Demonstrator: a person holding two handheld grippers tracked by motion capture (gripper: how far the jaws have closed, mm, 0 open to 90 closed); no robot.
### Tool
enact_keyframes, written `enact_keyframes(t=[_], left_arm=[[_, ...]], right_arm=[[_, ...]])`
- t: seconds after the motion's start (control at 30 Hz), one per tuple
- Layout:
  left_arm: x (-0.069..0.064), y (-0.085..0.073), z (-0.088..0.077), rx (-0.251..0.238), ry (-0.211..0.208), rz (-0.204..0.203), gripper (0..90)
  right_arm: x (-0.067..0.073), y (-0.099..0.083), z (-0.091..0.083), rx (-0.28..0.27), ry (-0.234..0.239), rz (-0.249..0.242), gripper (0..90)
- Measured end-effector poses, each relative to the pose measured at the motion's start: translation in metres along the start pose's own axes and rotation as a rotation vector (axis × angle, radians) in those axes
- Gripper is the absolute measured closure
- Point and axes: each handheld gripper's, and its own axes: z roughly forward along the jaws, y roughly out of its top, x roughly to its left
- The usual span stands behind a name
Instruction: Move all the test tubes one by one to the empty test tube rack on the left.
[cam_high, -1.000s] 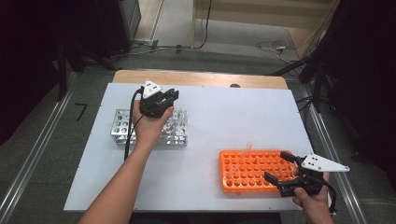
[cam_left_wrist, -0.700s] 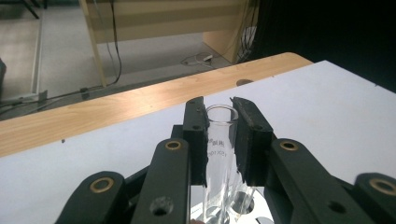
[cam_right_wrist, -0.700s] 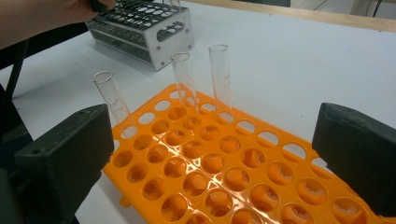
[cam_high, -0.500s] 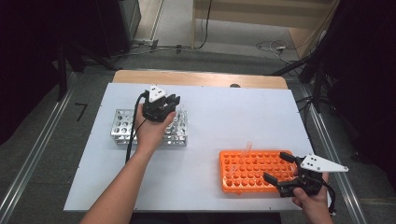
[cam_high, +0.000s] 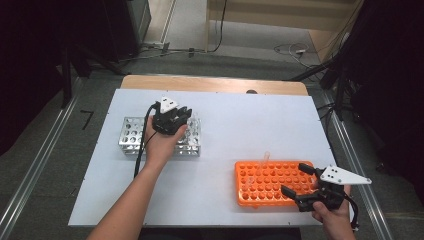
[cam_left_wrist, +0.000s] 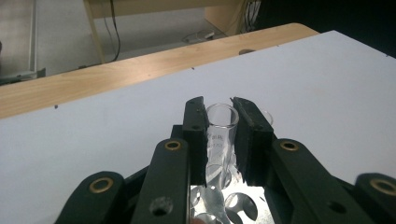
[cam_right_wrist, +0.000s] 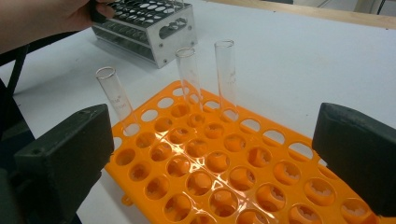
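- Over the metal rack (cam_high: 131, 136) at the left of the white table (cam_high: 240, 120), the left gripper (cam_high: 175, 116) points down in the person's left hand (cam_high: 161, 142)
- In the left gripper view, that gripper's (cam_left_wrist: 219, 135) 2 black jaws stand together on a clear glass test tube (cam_left_wrist: 220, 128), the pads pressing its sides just below the open rim
- The tube stands upright between the pads, and its lower part runs down toward the round holes of the metal rack (cam_left_wrist: 233, 205) underneath; whether its foot sits in a hole I cannot tell
- At the near right of the table lies the orange rack (cam_high: 265, 182), well apart from the metal one
- The right gripper (cam_high: 298, 181) rests at the orange rack's right end in the person's right hand (cam_high: 334, 217), its jaws set wide apart with nothing between them
- In the right gripper view, the 2 jaws stand at either side over the orange rack (cam_right_wrist: 219, 163), and 3 glass tubes (cam_right_wrist: 189, 77) stand in holes along its far edge, leaning slightly
- Beyond them the metal rack (cam_right_wrist: 149, 25) shows with the left hand (cam_right_wrist: 42, 18) above it
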Motion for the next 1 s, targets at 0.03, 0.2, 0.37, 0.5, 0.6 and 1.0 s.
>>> enact_keyframes(t=[0.03, 0.2, 0.37, 0.5, 0.6, 1.0], left_arm=[[0.000, 0.000, 0.000, 0.007, 0.002, -0.003, 75.6], [0.000, -0.002, 0.003, 0.045, 0.001, -0.012, 75.2], [0.000, -0.002, 0.003, 0.062, -0.003, -0.022, 71.7], [0.003, -0.001, -0.001, 0.056, -0.004, -0.041, 61.8], [0.003, 0.000, -0.006, 0.038, -0.033, -0.052, 53.6], [-0.015, -0.005, -0.044, -0.027, -0.132, -0.028, 8.1]], right_arm=[[0.000, 0.000, 0.000, 0.000, 0.002, 0.002, 0.0], [0.000, 0.000, 0.000, -0.001, 0.003, 0.004, 0.0], [0.001, 0.000, 0.002, 0.003, 0.009, 0.005, 0.0], [0.003, 0.000, 0.003, 0.005, 0.015, 0.004, 0.0], [0.004, 0.000, 0.004, 0.005, 0.017, -0.001, 0.0], [0.016, 0.004, 0.015, 0.022, 0.055, -0.025, 0.0]])
